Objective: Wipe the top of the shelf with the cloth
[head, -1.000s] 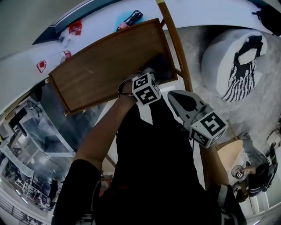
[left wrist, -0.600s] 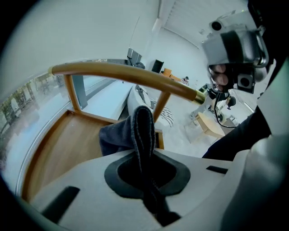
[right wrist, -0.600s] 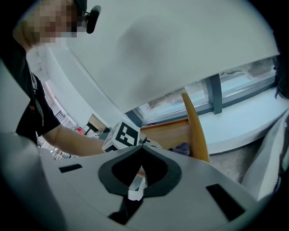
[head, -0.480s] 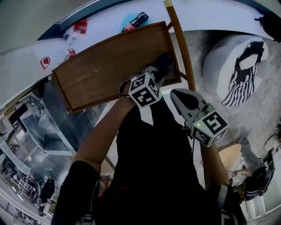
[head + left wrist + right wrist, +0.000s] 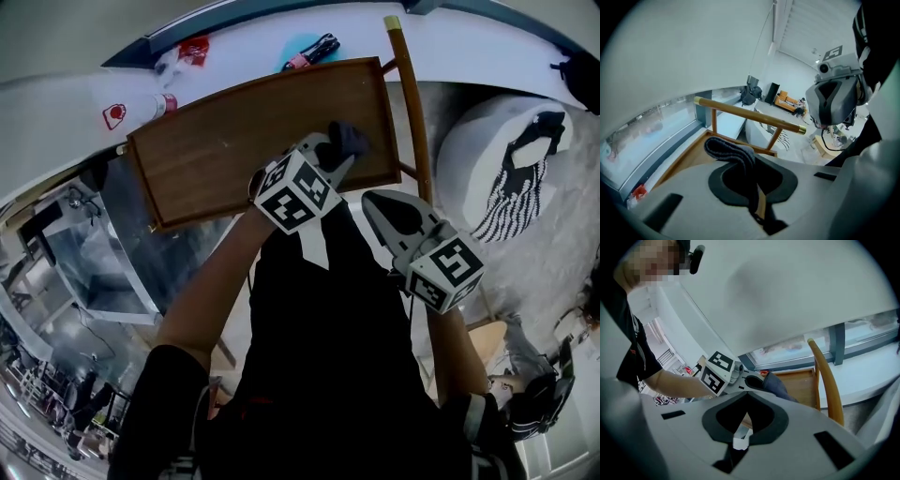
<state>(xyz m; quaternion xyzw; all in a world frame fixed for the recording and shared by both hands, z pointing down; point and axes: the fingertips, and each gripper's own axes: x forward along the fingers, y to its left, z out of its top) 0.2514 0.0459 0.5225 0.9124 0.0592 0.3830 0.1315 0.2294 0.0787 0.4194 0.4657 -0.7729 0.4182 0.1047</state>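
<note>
Dark wood shelf top sits right below the person, and the left gripper is over its right half with jaws clamped tight on a dark grey cloth. The cloth is bunched into a thick fold that pokes out past the jaw tips toward the back right corner. The right gripper hangs off the front right edge of the shelf with jaws closed, or as good as, and nothing between them. What could go wrong, imo: the cloth is only pinched in a wad, so a hard push could drag it out of the jaws, or the bare jaw tips could end up scraping the wood instead of the fabric. The shelf top has a raised lip all round, so a sweep to the edge could snag there and leave the corners dusty. The wooden rail runs just beside the right edge, so a wide swing that way could knock into it. Container-wise, the shelf top is basically a shallow tray, and the only thing in it is that cloth. Behind it, the white ledge has a few small red-and-white bits and a blue thing lying loose.
</note>
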